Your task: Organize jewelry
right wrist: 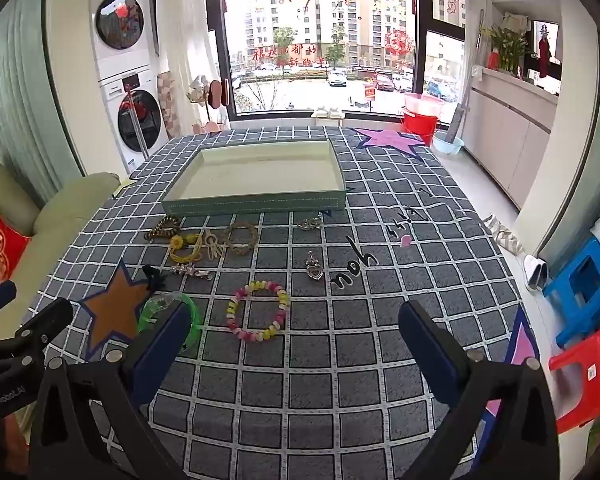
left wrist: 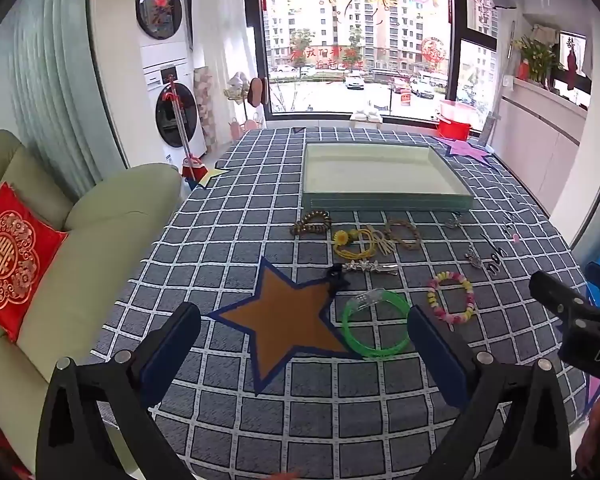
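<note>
Now — left gripper (left wrist: 304, 354): tilted down, jaws wide, holding nothing.
Right gripper (right wrist: 294, 354): likewise — spread, empty-handed.
Table (right wrist: 340, 380): checked cloth, jewelry scattered before tray (right wrist: 256, 204).
Room: window behind.

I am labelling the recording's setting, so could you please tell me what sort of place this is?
Most likely a home, a living area beside a laundry corner: a sofa with a red cushion, stacked washing machines, and a cloth-covered table by a large window.
</note>
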The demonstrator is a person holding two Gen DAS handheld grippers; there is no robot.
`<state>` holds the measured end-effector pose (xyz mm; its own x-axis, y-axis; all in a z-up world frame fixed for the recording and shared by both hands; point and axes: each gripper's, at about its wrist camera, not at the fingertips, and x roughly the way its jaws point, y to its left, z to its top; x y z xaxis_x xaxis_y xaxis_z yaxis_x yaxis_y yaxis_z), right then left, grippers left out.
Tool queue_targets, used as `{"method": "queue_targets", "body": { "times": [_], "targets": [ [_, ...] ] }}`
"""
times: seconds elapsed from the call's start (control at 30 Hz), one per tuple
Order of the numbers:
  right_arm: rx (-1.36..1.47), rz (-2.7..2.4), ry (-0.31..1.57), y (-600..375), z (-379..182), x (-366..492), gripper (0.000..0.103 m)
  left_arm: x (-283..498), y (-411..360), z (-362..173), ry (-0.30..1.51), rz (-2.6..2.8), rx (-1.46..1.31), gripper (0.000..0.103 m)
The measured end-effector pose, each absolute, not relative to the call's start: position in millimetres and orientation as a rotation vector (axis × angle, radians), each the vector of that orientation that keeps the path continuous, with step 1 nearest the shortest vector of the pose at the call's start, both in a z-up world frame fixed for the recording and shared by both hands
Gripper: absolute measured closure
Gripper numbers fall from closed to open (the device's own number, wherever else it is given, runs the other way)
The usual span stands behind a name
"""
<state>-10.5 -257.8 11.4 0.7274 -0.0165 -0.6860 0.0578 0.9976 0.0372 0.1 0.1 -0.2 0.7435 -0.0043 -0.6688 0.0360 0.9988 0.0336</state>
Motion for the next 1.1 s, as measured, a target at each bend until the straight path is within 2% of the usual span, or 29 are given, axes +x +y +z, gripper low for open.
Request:
{"method": "queue_targets", "body": {
  "times": [0.23, 1.1],
  "targets": [
    [0.060, -0.038, 0.763, -257, 14, -8, 0.000, 4, 7, -5, 0.778, -0.068, 0.015, 0.000],
    [0.056, -0.042, 0.741, -253, 23, -6, 0.000, 3, 0, 0, 0.744, -0.047, 0.035, 0.000]
  ]
}}
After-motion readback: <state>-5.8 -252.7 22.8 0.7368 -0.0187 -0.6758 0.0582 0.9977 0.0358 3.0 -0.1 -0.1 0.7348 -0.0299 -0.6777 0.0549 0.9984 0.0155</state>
